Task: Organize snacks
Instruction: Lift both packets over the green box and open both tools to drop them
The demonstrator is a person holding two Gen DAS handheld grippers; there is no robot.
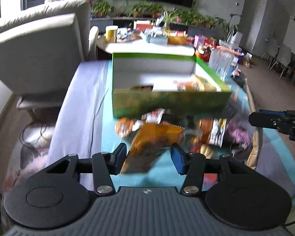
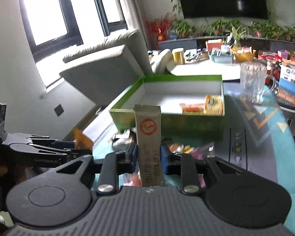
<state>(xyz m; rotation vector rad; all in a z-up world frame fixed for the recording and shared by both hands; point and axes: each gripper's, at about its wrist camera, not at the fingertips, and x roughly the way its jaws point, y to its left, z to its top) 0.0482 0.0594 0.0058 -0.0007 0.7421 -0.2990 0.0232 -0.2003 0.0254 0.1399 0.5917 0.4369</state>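
Note:
A green box [image 1: 167, 100] with a white inside stands ahead on the teal cloth; it also shows in the right wrist view [image 2: 167, 120] with a few snack packs [image 2: 202, 106] in its right corner. Loose snacks [image 1: 206, 131] lie in front of it. My left gripper [image 1: 148, 157] is around an orange packet [image 1: 147, 145], its blue pads at the packet's sides. My right gripper [image 2: 149, 156] is shut on a brown stick packet [image 2: 148, 135], held upright before the box. The right gripper shows at the right edge of the left wrist view [image 1: 265, 120].
A clear glass [image 2: 251, 82] stands right of the box. A grey sofa [image 1: 39, 49] is at the left. A white table [image 2: 206, 68] crowded with boxes, a basket and plants lies behind. A printed box [image 2: 289, 84] stands at the far right.

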